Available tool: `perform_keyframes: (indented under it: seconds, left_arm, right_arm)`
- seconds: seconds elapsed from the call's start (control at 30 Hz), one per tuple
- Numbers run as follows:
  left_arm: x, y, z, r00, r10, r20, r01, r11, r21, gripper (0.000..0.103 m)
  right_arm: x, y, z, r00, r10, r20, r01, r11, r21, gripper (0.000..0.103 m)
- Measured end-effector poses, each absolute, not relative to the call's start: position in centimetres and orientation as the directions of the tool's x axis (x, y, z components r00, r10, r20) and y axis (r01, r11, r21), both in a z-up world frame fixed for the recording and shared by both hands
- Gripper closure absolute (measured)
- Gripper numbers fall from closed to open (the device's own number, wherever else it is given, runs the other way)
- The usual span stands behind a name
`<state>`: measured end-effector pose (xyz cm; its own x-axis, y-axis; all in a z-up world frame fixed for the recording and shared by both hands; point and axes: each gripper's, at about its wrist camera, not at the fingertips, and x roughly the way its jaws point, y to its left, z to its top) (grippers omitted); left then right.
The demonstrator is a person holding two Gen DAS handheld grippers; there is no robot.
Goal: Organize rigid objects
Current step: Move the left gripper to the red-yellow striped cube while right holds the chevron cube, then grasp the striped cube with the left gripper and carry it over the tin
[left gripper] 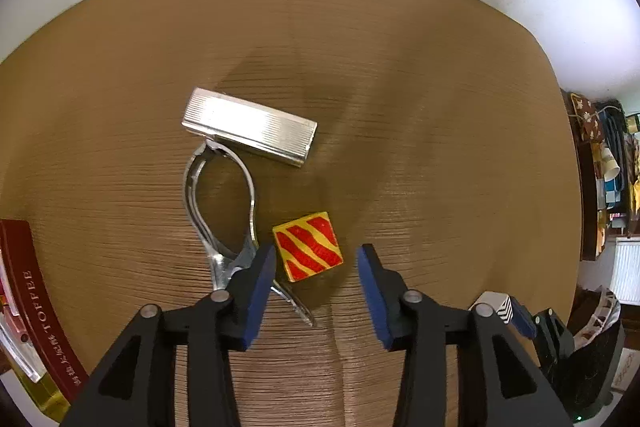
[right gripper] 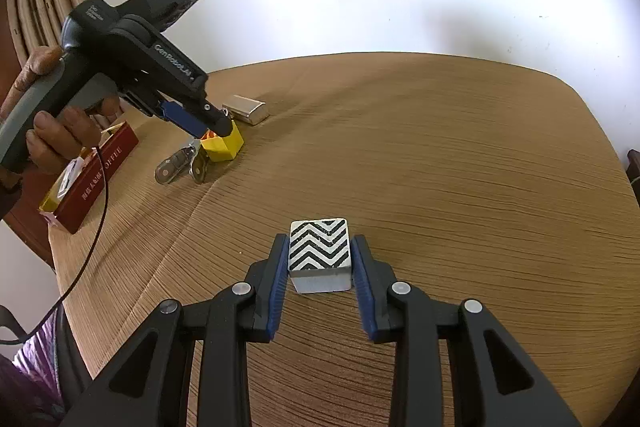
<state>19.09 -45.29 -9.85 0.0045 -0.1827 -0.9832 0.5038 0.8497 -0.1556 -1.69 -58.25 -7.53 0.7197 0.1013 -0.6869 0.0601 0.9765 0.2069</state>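
Tongs first: our left tongs point almost straight down at the worktop, jaws apart w/ the striped cube sitting between them, nearer the left pad; a clear gap shows on the right side, so no grip on it. Cube lies turned at an angle to the pads, so its corners, not its flat faces, point at them. That's the relation we'd judge the coming close turns on: either the wrist rolls to square up, or the cube will twist as the pads meet it. Metal clip lies just left of the cube, its handles running under the left finger, its long axis near-to-far, ending at the silver bar farther off. Our right tongs are well apart to the right, closed snug on the chevron block resting on the worktop. Left hand is plainly the nearer one to the cube. Toffee box sits at far left edge.
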Motion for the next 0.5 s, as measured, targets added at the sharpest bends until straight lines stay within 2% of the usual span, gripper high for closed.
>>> perform_keyframes:
  seconds: [0.2, 0.43, 0.47, 0.5]
  left_arm:
    - [19.5, -45.7, -12.0, -0.064, -0.209, -0.976, 0.461, 0.861, -0.214, 0.059]
    - [19.0, -46.9, -11.6, 0.021, -0.167, -0.986, 0.502, 0.854, -0.134, 0.059]
    - [18.9, -47.0, -11.5, 0.028, -0.178, -0.984, 0.505, 0.852, -0.14, 0.069]
    - [18.8, -47.0, -11.4, 0.038, -0.192, -0.981, 0.51, 0.848, -0.147, 0.07]
  right_arm:
    - [-1.9, -58.3, -7.4, 0.725, 0.104, -0.681, 0.062, 0.975, 0.215, 0.073]
    - [-1.9, -58.3, -7.5, 0.724, 0.105, -0.682, 0.063, 0.974, 0.217, 0.073]
    - [-1.9, -58.3, -7.5, 0.724, 0.105, -0.682, 0.063, 0.974, 0.216, 0.073]
    - [-1.9, -58.3, -7.5, 0.724, 0.103, -0.682, 0.064, 0.974, 0.216, 0.073]
